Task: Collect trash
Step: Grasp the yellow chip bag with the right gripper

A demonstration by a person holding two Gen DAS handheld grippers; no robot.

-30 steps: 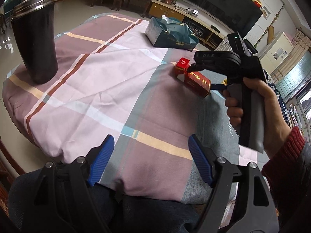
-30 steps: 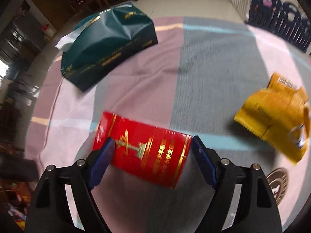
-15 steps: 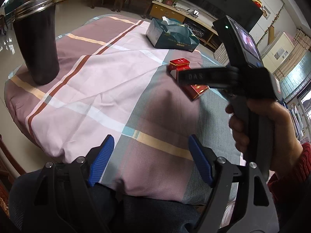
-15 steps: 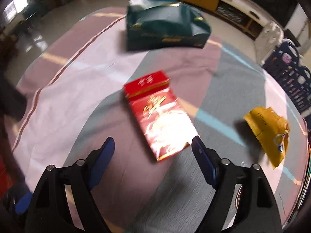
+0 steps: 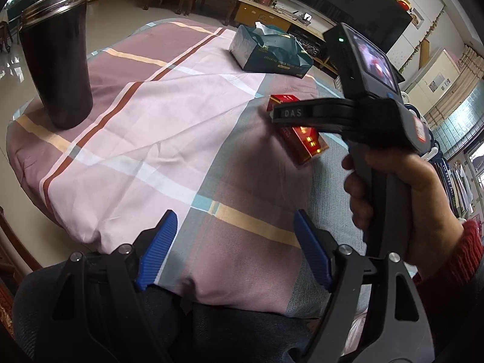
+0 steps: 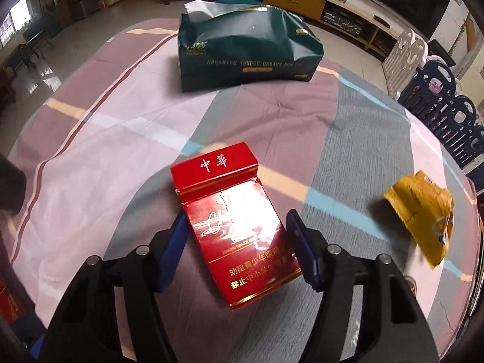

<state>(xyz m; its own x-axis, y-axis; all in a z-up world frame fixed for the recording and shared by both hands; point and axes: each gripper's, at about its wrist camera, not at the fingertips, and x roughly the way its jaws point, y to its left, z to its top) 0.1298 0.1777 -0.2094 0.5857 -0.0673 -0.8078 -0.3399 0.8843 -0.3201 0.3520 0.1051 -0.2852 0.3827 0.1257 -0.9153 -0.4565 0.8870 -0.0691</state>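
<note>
Closing around the red cigarette pack (image 6: 239, 227) now: right gripper (image 6: 236, 248) jaws narrowing, 1 blue pad on each long side, pads seemingly not yet pressing. Aligned along the pack's length, probably so the narrow width fits the span. Lying flat on the striped tablecloth (image 6: 127, 127), lid end toward the green tissue pack (image 6: 245, 45). Left gripper (image 5: 233, 254) wide, holding nothing, parked over the table's near edge. Yellow wrapper (image 6: 423, 214) well off to the side, likely next. Dark tumbler (image 5: 57, 69) upright, far corner.

A plaid-clothed table (image 6: 99, 139) carries a green tissue pack (image 6: 245, 48) at top, red cigarette pack (image 6: 239, 230) centre, yellow wrapper (image 6: 423, 211) right, dark tumbler (image 5: 57, 69) upper left.
</note>
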